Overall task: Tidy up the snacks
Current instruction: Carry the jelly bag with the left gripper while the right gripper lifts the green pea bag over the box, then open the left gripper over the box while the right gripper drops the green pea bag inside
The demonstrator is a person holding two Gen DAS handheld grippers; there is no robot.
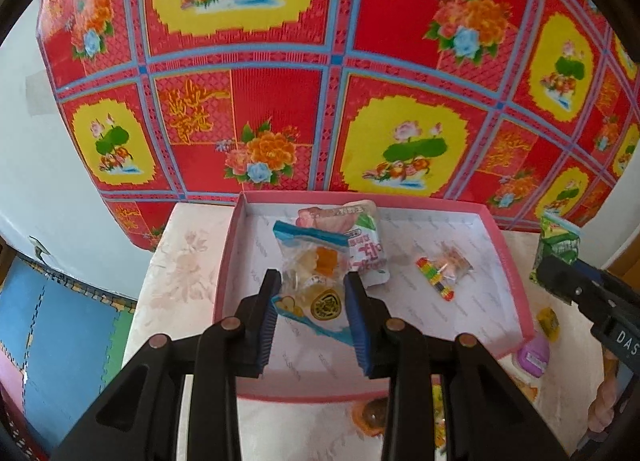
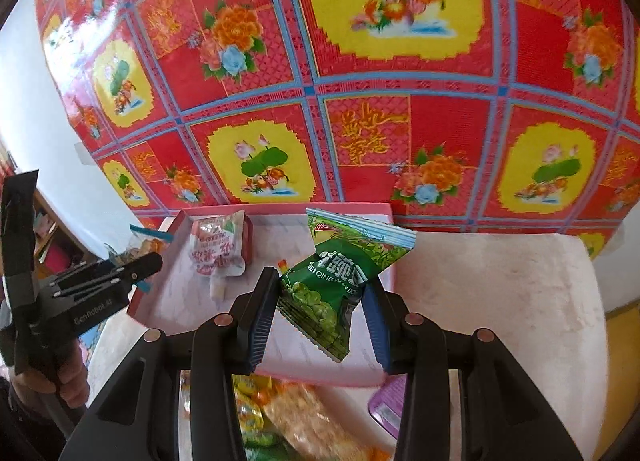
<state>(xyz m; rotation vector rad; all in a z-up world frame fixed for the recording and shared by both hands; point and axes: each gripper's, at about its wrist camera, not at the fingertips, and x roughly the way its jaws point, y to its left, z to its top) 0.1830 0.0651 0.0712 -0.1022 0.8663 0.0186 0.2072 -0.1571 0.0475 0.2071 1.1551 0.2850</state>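
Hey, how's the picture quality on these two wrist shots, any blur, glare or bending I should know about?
Left wrist view: fisheye bends the red floral cloth into a dome; dark corners; the pink box and the clear snack packet in the left tool stay sharp. Right wrist view: same bending; glare on the cloth's upper left; snacks at the bottom edge are blurred; the green pea packet reads clearly.

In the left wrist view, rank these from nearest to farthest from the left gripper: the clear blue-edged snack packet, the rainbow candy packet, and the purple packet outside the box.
1. Clear blue-edged snack packet: clamped between the left gripper pads, over the pink box.
2. Rainbow candy packet: on the box floor, to the right.
3. Purple packet: outside the box, past its right wall.
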